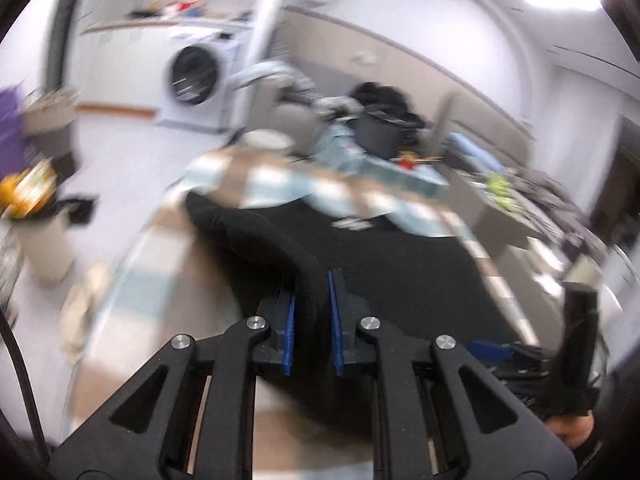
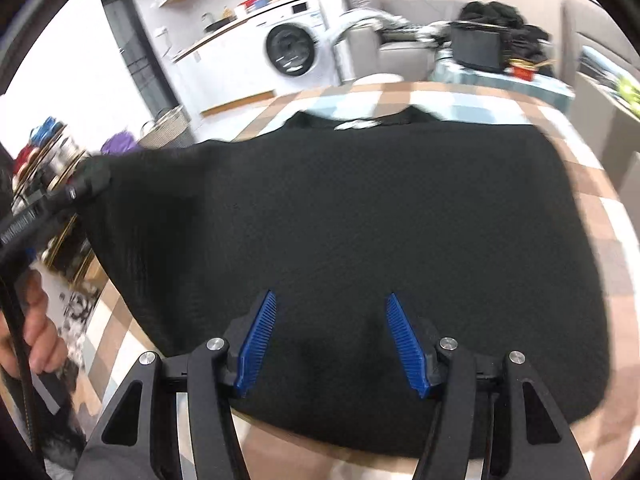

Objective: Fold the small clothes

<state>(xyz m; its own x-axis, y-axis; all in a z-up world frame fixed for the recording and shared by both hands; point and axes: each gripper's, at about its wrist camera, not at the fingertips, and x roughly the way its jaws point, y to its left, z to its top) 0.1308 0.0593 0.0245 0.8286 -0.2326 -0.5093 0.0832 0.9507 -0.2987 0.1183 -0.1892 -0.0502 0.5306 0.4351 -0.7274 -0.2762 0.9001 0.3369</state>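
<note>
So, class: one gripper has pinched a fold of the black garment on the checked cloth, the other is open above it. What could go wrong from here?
1. The left gripper pinches only a narrow ridge of the black garment; it may slip out when pulled.
2. The right gripper is open and holds nothing, so the rest of the garment could drag and bunch.
3. Pulling might shift the checked tablecloth too.

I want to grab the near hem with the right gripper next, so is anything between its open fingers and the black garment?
Nothing visible. The right gripper hangs open directly over the black garment, bare fabric between its fingers.
</note>
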